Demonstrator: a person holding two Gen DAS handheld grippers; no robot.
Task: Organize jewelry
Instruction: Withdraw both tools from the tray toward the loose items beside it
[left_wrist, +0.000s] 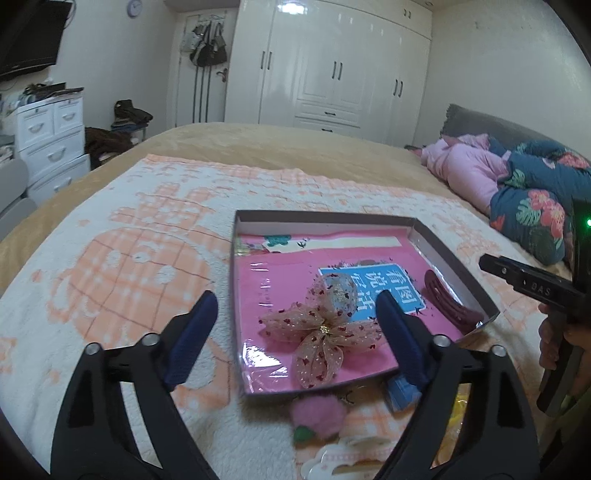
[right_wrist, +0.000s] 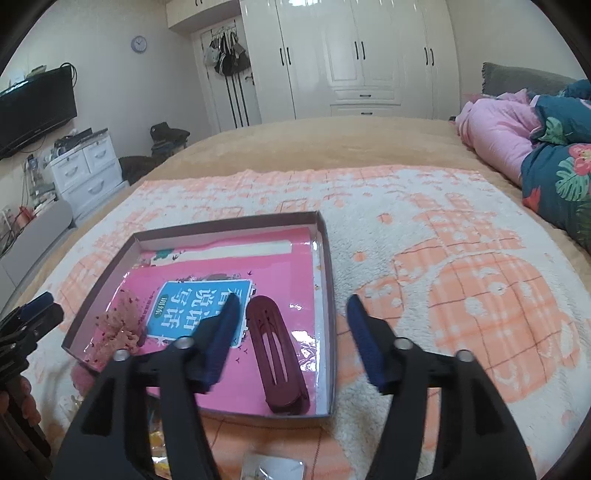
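inside the shallow box (left_wrist: 448, 251), a sheer sequinned bow (left_wrist: 321, 332) and maroon clip (right_wrist: 275, 363); both tools (left_wrist: 295, 310) (right_wrist: 291, 314) agape, empty.

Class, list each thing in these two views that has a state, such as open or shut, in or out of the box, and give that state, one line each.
Left gripper: jaws open, holding nothing.
Right gripper: jaws open, holding nothing.
Box: lidless, on the blanket.
Bow: lying in the box.
Maroon hair clip: lying flat in the box.
Pink pompom: outside the box, on the blanket.
Wardrobe: doors shut.
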